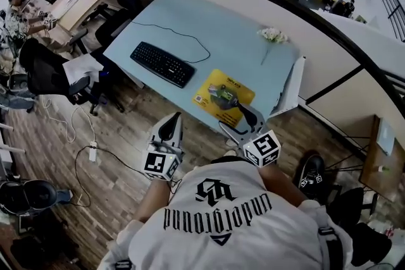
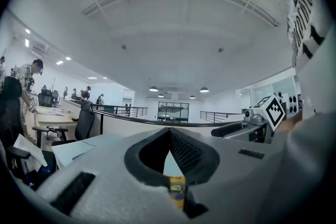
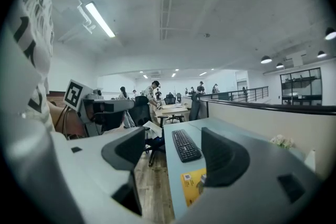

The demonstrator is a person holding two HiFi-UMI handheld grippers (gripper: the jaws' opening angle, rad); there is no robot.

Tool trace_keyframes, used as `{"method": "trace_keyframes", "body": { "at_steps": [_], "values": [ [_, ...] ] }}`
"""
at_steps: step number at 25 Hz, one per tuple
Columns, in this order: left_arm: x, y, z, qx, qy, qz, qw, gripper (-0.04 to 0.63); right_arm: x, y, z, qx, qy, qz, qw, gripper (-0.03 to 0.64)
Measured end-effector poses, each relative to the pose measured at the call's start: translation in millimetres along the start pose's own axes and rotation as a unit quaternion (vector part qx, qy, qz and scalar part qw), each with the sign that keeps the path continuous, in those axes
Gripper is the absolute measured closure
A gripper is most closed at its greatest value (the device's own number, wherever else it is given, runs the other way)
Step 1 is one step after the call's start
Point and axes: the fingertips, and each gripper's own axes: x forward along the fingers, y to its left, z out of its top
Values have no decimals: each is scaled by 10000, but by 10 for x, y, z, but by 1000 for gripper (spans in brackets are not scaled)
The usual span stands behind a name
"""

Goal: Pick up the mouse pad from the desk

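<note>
The mouse pad (image 1: 206, 93) lies flat on the desk (image 1: 240, 41), not yet lifted. My right hand-held gripper (image 1: 232, 116) is spread over it; my left hand-held gripper (image 1: 174, 121) is pressed together, empty.

open from near edge of surface (image 1: 215, 28) up to mouse pad (image 1: 237, 86); hemmed on left by keyboard (image 1: 162, 64), mouse (image 1: 224, 97) sitting on top.

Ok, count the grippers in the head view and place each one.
2. The left gripper, jaws shut, hangs over the wooden floor short of the desk. The right gripper, jaws open, empty, points at the yellow mouse pad. None seems hidden.
</note>
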Motion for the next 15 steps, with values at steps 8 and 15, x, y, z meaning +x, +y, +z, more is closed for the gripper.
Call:
{"method": "trace_keyframes", "body": {
  "at_steps": [8, 15],
  "values": [
    [842, -379, -32, 42, 41, -464, 9989, 588, -223, -750, 39, 18, -86, -267, 9996, 293],
    [1480, -811, -176, 152, 152, -929, 9954, 588, -573, -1301, -112, 102, -68, -523, 9986, 293]
  ]
}}
